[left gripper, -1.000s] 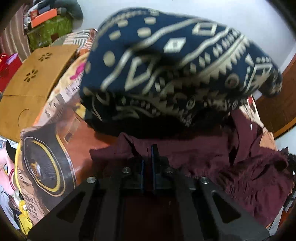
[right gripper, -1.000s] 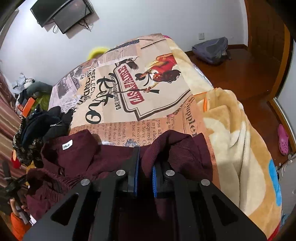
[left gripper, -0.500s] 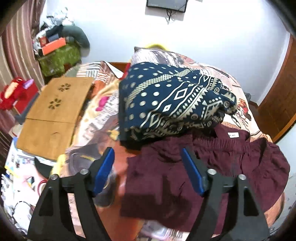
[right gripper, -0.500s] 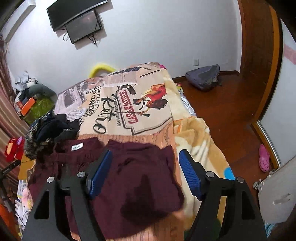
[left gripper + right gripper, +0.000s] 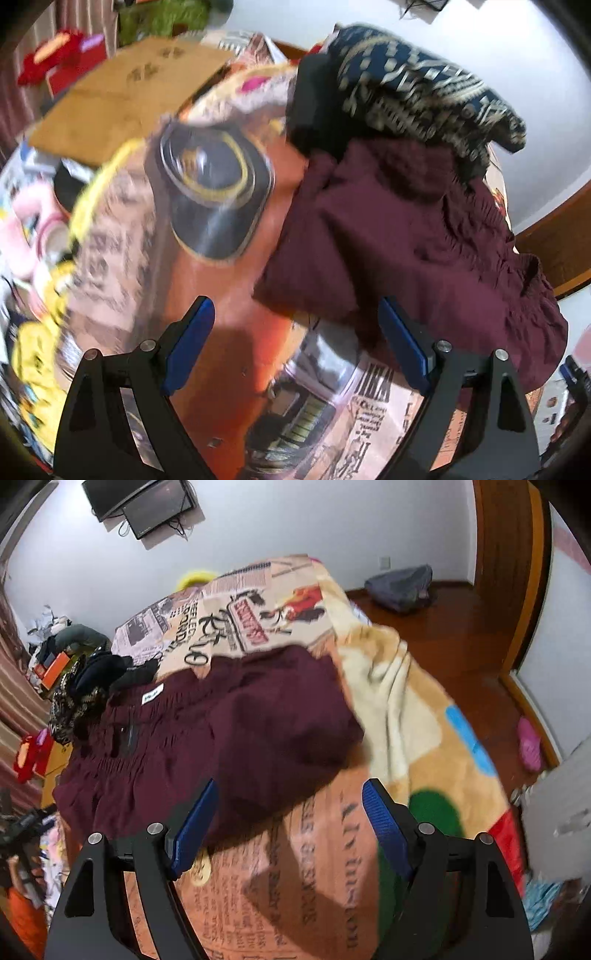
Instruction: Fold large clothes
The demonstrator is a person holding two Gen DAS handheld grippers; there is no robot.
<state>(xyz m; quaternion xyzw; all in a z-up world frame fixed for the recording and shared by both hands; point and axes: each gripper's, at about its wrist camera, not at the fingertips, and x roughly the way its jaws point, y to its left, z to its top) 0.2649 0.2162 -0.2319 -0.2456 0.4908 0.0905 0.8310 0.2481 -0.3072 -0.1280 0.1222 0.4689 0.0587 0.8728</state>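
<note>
The maroon garment (image 5: 399, 236) is lying on the blanket (image 5: 236, 295) just ahead of both grippers, touching neither. We are opening our left gripper (image 5: 295, 343) and right gripper (image 5: 288, 816), with only blanket showing between each pair of jaws.

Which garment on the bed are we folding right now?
On the printed blanket covering the bed, it is the dark red garment spread flat ahead of both open grippers. Unlike the navy patterned cloth beside it, it is plain with a small white label.
</note>
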